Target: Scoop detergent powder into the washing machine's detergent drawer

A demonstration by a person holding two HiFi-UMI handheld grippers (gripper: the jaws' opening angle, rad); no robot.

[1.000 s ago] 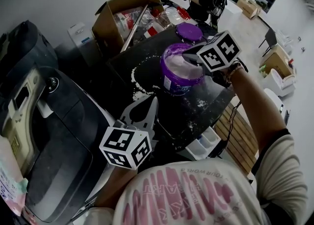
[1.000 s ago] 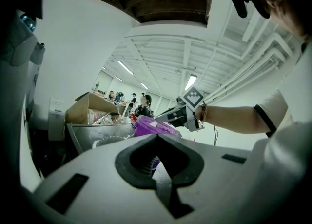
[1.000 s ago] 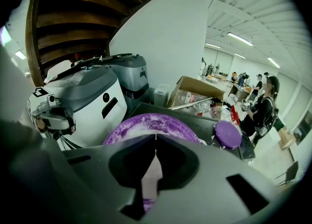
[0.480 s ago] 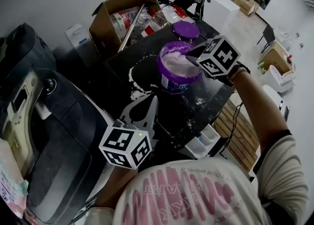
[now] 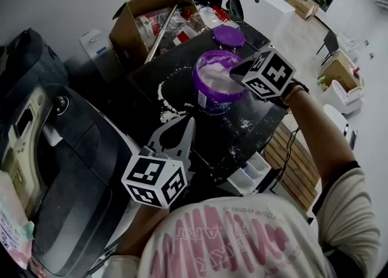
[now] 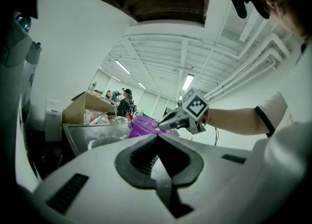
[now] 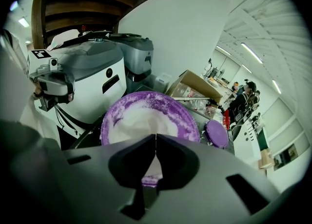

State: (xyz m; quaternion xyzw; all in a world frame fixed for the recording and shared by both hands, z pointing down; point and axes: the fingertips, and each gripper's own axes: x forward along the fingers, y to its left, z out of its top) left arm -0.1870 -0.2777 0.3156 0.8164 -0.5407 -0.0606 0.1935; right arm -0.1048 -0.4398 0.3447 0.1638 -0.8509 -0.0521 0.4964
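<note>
The right tool (image 5: 233,72) hangs tilted steeply down over the right-hand rim of the purple detergent tub (image 5: 212,102), its tip just above the white powder. In the right gripper view the jaws meet tip to tip, with nothing I can make out between them. The left tool (image 5: 191,123) is also closed and empty. It lies nearly level, low over the bench's near-left corner, points toward the tub and is well apart from it. The tub stands upright on the black bench (image 5: 233,140), mouth open to the ceiling. It is round, so it has no long axis. It sits close to the bench's right edge. Its purple lid (image 5: 229,36) lies flat just behind it, and a cardboard box (image 5: 136,22) crowds the far-left corner. Spilled powder (image 5: 163,104) arcs to the tub's left, and the near strip of bench is bare but dusted. Below the near-right edge juts a white compartmented drawer (image 5: 251,177). The dark washing machine (image 5: 73,168) fills the left.
</note>
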